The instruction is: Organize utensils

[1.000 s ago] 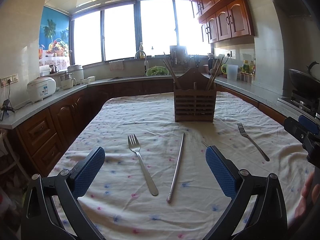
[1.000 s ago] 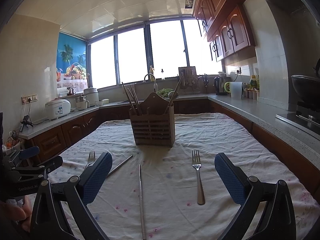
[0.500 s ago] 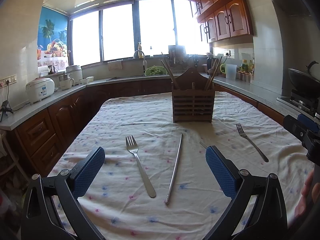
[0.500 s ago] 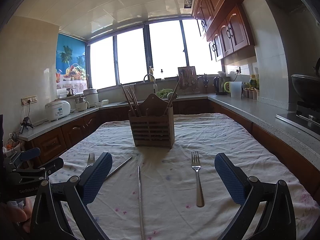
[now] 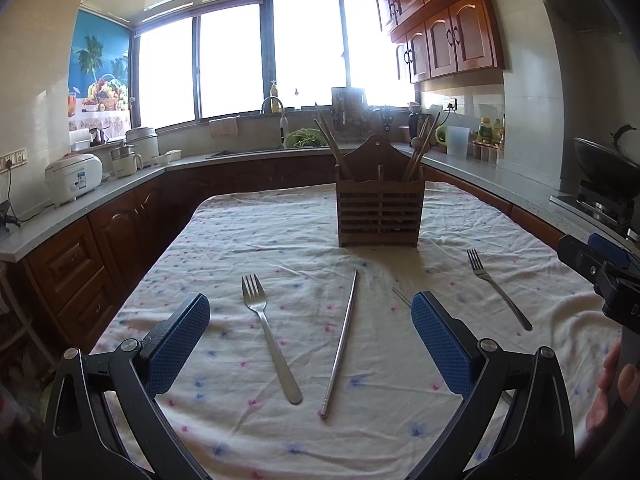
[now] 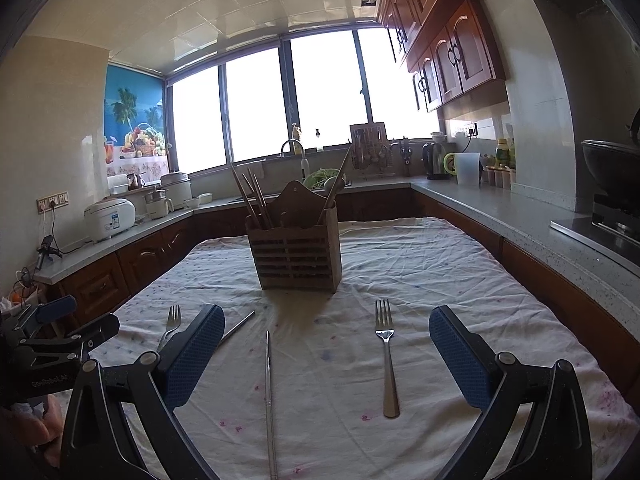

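A wooden utensil holder (image 5: 379, 213) with chopsticks stands mid-table; it also shows in the right wrist view (image 6: 295, 255). In the left wrist view a fork (image 5: 268, 330) and a metal chopstick (image 5: 341, 340) lie between the open jaws of my left gripper (image 5: 310, 344). A second fork (image 5: 498, 289) lies to the right. In the right wrist view my right gripper (image 6: 327, 356) is open and empty over that fork (image 6: 387, 354) and another metal chopstick (image 6: 270, 396). The first fork (image 6: 171, 322) and chopstick (image 6: 238, 326) lie at left.
A floral tablecloth (image 5: 280, 240) covers the table. Kitchen counters (image 6: 520, 216) run around it, with a rice cooker (image 5: 74, 178) at left and a wok (image 6: 612, 168) on the stove at right. The other gripper shows at each view's edge (image 5: 600, 268), (image 6: 52, 336).
Both views have drifted slightly; the utensils sit a little farther left and higher in the left wrist view. Both grippers stay open. Nothing on the table has moved.
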A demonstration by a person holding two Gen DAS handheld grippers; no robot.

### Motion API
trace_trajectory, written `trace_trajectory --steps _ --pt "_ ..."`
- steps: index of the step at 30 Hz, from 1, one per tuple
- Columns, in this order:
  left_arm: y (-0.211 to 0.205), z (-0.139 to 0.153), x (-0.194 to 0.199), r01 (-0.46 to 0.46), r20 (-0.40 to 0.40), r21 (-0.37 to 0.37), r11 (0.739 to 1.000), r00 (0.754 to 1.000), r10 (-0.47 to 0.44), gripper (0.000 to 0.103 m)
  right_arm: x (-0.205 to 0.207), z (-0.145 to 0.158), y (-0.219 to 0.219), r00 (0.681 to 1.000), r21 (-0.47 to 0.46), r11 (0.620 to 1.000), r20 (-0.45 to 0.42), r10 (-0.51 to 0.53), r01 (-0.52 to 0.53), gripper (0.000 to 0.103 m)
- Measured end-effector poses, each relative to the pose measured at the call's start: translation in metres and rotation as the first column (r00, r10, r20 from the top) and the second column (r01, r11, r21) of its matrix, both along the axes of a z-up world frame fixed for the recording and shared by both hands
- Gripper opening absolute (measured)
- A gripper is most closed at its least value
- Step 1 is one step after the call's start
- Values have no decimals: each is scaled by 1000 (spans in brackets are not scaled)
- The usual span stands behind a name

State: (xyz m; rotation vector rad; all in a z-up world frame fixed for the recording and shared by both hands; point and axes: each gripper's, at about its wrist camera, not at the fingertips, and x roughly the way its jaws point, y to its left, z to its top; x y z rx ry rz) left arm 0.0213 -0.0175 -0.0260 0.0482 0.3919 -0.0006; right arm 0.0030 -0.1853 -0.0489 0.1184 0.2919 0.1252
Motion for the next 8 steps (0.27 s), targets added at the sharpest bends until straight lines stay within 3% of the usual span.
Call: trace_trajectory --steps 8 --pt "-2 -1 7 2 -14 -3 1000 1000 -2 103 14 -7 -3 998 9 1000 -63 3 -2 103"
